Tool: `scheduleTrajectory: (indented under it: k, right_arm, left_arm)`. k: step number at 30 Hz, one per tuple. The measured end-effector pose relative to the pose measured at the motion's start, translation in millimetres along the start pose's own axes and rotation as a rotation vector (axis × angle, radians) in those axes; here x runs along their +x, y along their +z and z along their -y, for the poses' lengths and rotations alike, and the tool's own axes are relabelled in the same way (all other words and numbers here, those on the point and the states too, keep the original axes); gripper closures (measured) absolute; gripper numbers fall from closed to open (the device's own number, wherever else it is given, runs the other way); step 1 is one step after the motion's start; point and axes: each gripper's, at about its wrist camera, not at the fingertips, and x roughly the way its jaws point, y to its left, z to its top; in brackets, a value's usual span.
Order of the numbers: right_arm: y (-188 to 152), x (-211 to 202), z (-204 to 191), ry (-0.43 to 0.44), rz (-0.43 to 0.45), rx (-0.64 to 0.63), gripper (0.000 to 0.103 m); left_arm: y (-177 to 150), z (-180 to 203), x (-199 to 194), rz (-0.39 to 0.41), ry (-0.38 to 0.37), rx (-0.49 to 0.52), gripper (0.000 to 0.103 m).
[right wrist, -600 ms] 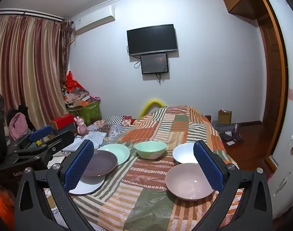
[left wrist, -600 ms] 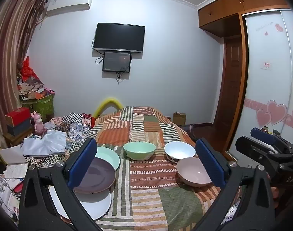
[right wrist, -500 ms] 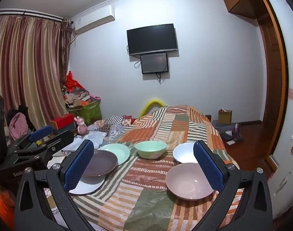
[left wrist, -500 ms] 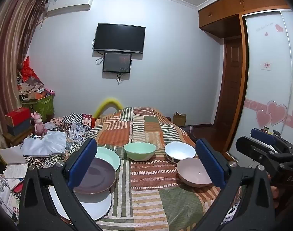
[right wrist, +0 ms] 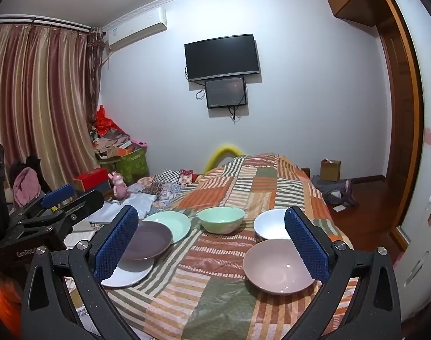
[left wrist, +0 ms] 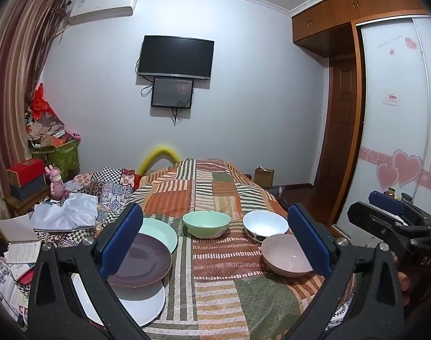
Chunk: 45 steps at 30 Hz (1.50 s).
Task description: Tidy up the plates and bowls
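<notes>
Task status: sorting appears not yet begun, judged from the layout alone. Six pieces of crockery lie spread on the patchwork bedspread [right wrist: 232,257], none carried. Left side of the bed: three plates in a loose overlapping row, the white plate [left wrist: 136,301] nearest, the purple plate [left wrist: 143,259] resting partly over it, the mint-green plate [left wrist: 161,232] behind and partly under the purple one's far edge. They overlap but are not a squared stack. Centre, further back: the mint-green bowl [left wrist: 206,223], upright, standing alone. Right side: the white bowl [left wrist: 265,222] behind, the pink bowl [left wrist: 284,256] nearer; from the left wrist view they seem to touch or nearly touch, but contact cannot be confirmed. No bowl is nested in another. Remaining work, as a judgement: plates to be gathered into one even pile, and the three bowls nested. All pieces look glazed, smooth and empty; the bowls are shallow and wide-rimmed; the white bowl shows a dark pattern on its outer wall. The left gripper [left wrist: 215,243] has its jaws spread fully with nothing between the pads, hovering short of the dishes. The right gripper [right wrist: 211,242] is likewise spread wide and empty, apart from all crockery.
</notes>
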Motion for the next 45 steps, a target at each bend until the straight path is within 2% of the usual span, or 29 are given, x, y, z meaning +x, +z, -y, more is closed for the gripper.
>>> scheduleTrajectory:
  k: [45]
  right_arm:
    - [-2.8,-3.4,6.5,-0.001,-0.007,0.027,0.000]
  left_arm:
    - [-0.3,3.5,-2.2,0.003,-0.014,0.018,0.000]
